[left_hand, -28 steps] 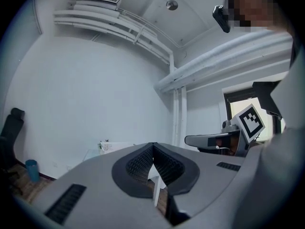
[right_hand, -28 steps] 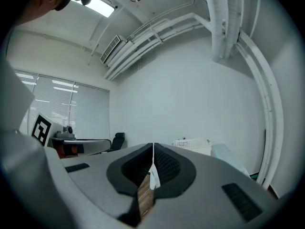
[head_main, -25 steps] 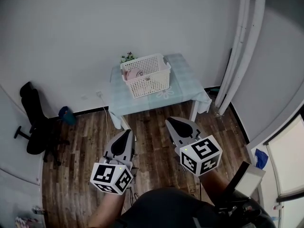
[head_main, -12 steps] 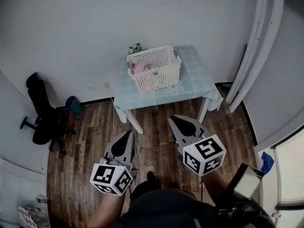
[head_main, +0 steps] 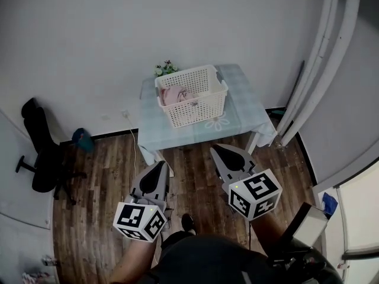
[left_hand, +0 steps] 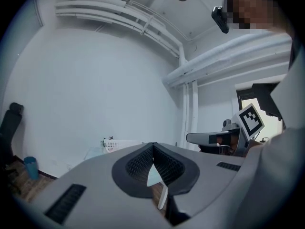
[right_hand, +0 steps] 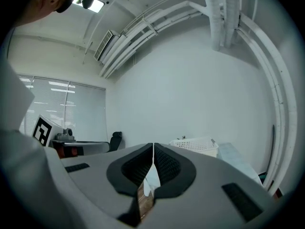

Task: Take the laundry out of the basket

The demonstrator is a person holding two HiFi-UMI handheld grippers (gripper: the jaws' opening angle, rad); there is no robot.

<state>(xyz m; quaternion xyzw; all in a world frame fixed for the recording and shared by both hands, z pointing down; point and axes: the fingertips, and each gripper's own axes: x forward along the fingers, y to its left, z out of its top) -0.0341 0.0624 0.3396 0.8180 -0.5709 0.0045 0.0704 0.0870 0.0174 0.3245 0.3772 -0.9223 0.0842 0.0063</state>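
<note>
Left tongs point(head_main: 160, 165) and right tongs point(head_main: 215, 149), both closed tight and empty, hang well short of the bench point(head_main: 240, 102), where pink laundry point(head_main: 173, 94) lies in the white basket point(head_main: 195, 112): soft, light cloth, likely best pinched at a raised fold.

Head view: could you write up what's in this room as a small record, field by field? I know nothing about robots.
Floor: dark wood planks
Table: small, light checked cloth, by the wall
Basket: white, standing on the table
Laundry: pink cloth inside the basket, not yet taken out
Plant: small, behind the basket
Left gripper: closed, empty, short of the table
Right gripper: closed, empty, short of the table
Chair: black office chair, at the left
</note>
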